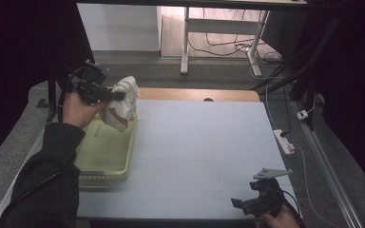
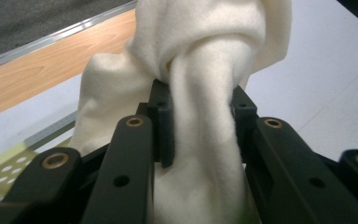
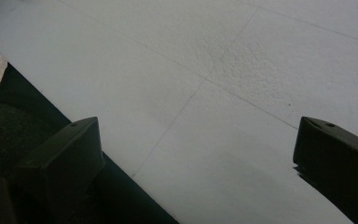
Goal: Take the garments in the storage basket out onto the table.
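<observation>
A: The white cloth [image 1: 122, 102] hangs bunched above the far end of the pale green tray [image 1: 105, 151], at the table's left. Why is it held that high?

B: Probably so that the whole length comes clear of the tray wall; its lower end seems barely above the tray. The left gripper [image 1: 119, 95] has its jaws closed hard on a gathered fold of the cloth [image 2: 205, 121], and the fabric spills out above and below the pinch.

A: So which way does it run?

B: Its long axis is roughly vertical: it drapes downward from the grip, with a puff of loose fabric above.

A: And the other tool?

B: The right gripper [image 1: 240, 204] sits low at the near right corner of the grey table [image 1: 204, 142], well apart from the cloth. Its jaws stand wide apart over the bare surface [image 3: 223, 93], holding nothing; it looks parked, out of the way.
</observation>
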The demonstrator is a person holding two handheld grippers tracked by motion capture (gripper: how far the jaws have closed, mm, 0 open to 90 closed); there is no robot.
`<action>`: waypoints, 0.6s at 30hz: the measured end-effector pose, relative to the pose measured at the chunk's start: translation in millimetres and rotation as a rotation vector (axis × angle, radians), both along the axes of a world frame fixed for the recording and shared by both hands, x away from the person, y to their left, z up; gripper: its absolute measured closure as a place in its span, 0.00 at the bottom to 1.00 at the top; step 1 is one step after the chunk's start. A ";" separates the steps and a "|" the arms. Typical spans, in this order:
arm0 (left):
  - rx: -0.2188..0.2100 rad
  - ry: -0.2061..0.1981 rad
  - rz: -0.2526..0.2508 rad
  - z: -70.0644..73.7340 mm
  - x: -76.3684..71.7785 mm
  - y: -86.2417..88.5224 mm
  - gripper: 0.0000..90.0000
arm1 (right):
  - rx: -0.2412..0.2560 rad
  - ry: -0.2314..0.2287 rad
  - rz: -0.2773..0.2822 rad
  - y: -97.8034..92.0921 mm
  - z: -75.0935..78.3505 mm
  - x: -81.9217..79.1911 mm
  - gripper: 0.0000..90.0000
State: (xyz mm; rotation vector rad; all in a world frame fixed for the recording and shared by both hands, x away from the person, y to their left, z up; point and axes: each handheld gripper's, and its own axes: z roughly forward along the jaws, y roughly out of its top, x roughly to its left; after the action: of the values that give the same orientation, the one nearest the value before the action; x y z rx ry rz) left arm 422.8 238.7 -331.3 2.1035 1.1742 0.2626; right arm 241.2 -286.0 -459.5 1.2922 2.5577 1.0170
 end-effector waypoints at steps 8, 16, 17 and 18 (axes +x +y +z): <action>-0.006 -0.013 -0.043 4.3 1.6 -20.7 0.77 | 0.004 -0.007 -0.020 -1.3 0.6 -0.3 0.01; -0.019 -0.023 -0.095 8.6 3.0 -43.2 0.77 | 0.006 -0.009 -0.019 -1.6 0.9 -0.6 0.01; -0.022 -0.023 -0.099 8.9 3.1 -46.1 0.77 | 0.008 -0.010 -0.018 -1.6 1.0 -0.7 0.01; -0.022 -0.024 -0.106 9.2 3.4 -48.8 0.77 | 0.008 -0.012 -0.016 -1.6 1.0 -0.8 0.01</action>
State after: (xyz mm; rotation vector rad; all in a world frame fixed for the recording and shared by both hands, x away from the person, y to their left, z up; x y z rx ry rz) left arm 426.3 189.8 -322.0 2.1292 1.0434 0.2241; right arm 240.4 -287.6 -458.5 1.3025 2.5334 1.0304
